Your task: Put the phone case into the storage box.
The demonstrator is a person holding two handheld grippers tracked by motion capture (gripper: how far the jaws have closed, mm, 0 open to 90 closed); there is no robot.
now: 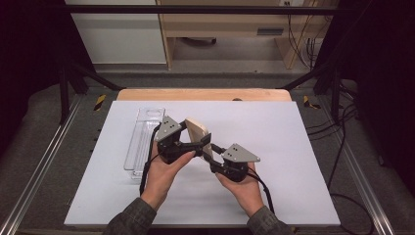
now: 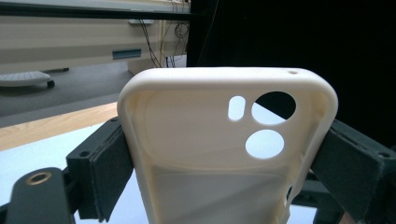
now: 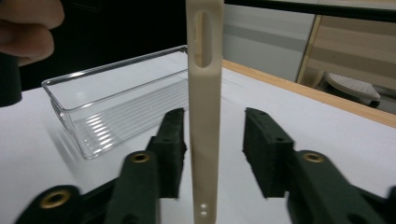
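Nearest to us, our two hands come in from the bottom edge of the table (image 1: 293, 127), each around a black gripper. Our right gripper (image 3: 212, 149) has its jaws parted: the cream phone case (image 3: 204, 116) stands edge-on between them, and we see a clear gap on the right pad's side, while the left pad sits just beside the case's edge, whether touching we cannot tell. So this gripper has no hold on it. Our left gripper (image 2: 224, 168) is clamped on the phone case (image 2: 205, 140) across its width, both pads pressing on the long sides, below the camera cut-outs. In the high view the phone case (image 1: 197, 132) is held above the white table surface, tilted, between the left gripper (image 1: 193, 147) and the right gripper (image 1: 211, 155). Farther off, to the left, a clear plastic tray (image 1: 142, 134) lies on the table, apart from the case.
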